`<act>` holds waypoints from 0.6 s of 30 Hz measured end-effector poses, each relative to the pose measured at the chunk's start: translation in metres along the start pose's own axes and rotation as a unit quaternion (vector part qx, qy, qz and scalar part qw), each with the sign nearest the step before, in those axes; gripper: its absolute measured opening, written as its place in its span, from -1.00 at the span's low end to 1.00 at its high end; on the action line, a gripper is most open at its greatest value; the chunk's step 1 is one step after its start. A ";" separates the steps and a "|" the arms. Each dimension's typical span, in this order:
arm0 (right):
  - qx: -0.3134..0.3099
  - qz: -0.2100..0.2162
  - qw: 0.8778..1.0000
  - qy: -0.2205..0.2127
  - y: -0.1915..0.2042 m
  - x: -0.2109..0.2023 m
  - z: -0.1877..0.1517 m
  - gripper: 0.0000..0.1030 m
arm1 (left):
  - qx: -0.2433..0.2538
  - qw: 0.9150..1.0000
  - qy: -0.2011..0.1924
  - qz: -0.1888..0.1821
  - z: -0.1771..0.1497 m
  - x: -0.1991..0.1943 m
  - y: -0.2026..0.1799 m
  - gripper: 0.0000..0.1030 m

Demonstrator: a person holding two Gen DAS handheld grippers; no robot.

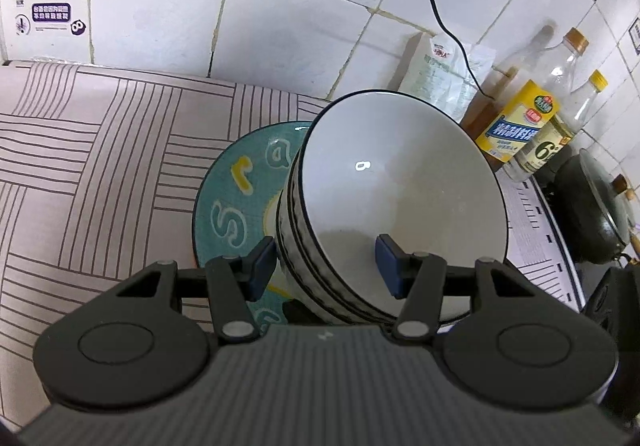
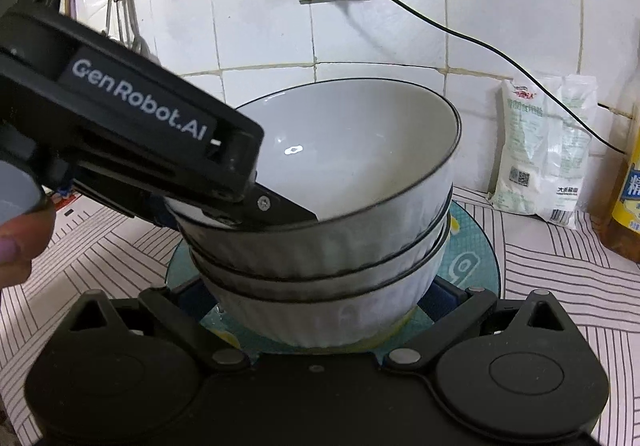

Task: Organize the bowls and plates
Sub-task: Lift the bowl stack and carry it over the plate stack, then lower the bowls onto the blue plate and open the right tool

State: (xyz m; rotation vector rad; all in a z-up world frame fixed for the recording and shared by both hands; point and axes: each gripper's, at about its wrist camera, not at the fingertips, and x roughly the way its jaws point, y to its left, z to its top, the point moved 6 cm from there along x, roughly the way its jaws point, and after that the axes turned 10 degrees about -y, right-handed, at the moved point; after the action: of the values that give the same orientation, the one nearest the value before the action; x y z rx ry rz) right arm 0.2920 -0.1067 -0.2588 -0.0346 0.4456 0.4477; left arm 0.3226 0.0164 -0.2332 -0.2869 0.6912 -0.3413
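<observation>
A stack of three white bowls (image 2: 328, 246) sits on the teal plate (image 1: 236, 182), which lies on the striped counter mat (image 1: 80, 150) in front of the tiled wall (image 1: 280, 26). The top bowl (image 1: 400, 182) is nested crookedly, tilted against the two beneath it.

The left gripper (image 1: 326, 266) straddles the near rim of that top bowl, one blue pad (image 1: 262, 266) outside the wall and the other inside; the fingers are set fairly wide, and a gap shows at the inner pad, so I judge it is not clamped. The right gripper (image 2: 320, 306) sits low at the base of the stack, its fingers spread wide to either side of the bottom bowl, just beside it; whether they touch I cannot tell.

The risk, I think, is in the tilt. If the left fingers pull away or close unevenly on the rim, the top bowl could rock, slide off centre and knock the stack sideways on the smooth plate. To the right of the plate stand oil bottles (image 1: 520, 118) and a white bag (image 2: 540, 166), near enough for a sliding bowl to strike.
</observation>
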 end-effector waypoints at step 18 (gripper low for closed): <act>0.008 -0.051 0.997 0.058 0.014 -0.059 0.015 1.00 | 0.027 0.992 -0.078 0.097 0.013 -0.075 0.002 0.09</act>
State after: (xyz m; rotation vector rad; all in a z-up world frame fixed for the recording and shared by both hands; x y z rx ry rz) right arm 0.2452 -0.1165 -0.2192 -0.0676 0.5589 0.3432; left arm 0.2777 0.0497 -0.1817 -0.1920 0.5492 -0.1501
